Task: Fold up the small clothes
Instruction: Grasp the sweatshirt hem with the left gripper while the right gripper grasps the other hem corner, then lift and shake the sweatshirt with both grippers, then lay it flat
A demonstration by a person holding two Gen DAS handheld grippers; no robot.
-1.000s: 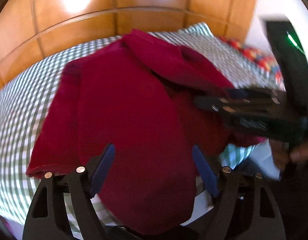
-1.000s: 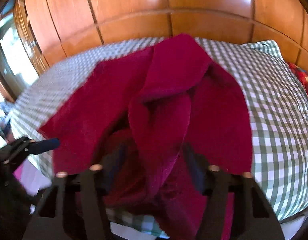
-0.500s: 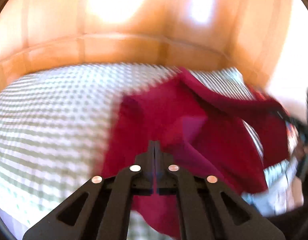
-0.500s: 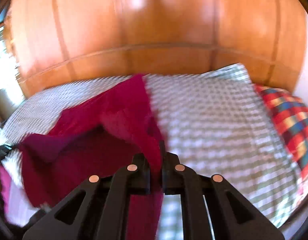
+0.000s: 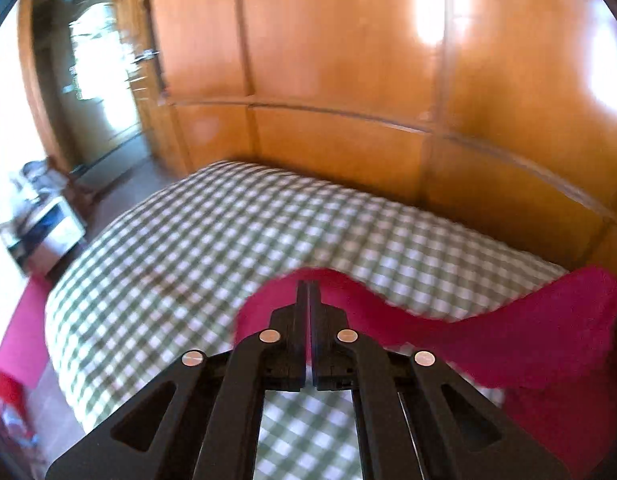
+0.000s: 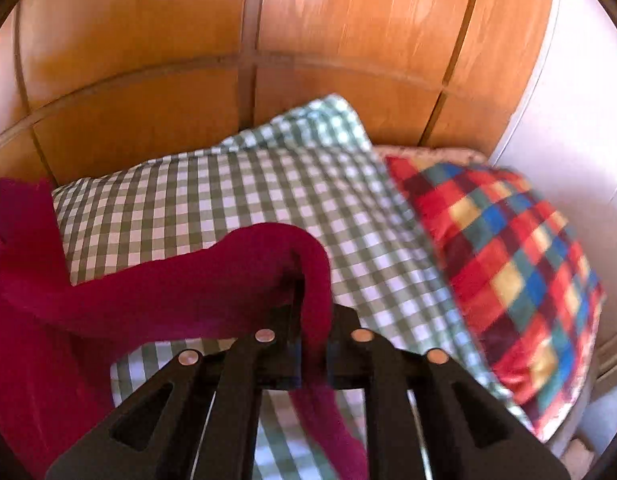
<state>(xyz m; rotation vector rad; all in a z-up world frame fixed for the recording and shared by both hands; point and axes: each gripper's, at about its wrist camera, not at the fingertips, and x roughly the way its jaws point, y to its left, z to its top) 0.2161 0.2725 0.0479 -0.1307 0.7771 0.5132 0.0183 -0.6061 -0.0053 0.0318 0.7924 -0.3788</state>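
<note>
A dark red garment [image 5: 508, 340] hangs stretched above a green-and-white checked bed [image 5: 188, 248]. My left gripper [image 5: 309, 292] is shut on one edge of it; the cloth sags to the right from the jaws. In the right wrist view my right gripper [image 6: 308, 276] is shut on another edge of the red garment [image 6: 168, 292], which drapes over the fingers and runs off to the left. The lower part of the garment is hidden below both grippers.
A wooden panelled wall [image 5: 348, 80] stands behind the bed. A checked pillow [image 6: 308, 140] and a multicoloured plaid pillow [image 6: 508, 260] lie at the bed's right end. A doorway [image 5: 96, 92] and a small cabinet [image 5: 40, 232] are at the left.
Both grippers closed on the garment's edges, lifted it off the bed and swung apart, the left turning left and the right turning right, stretching the cloth between them.
</note>
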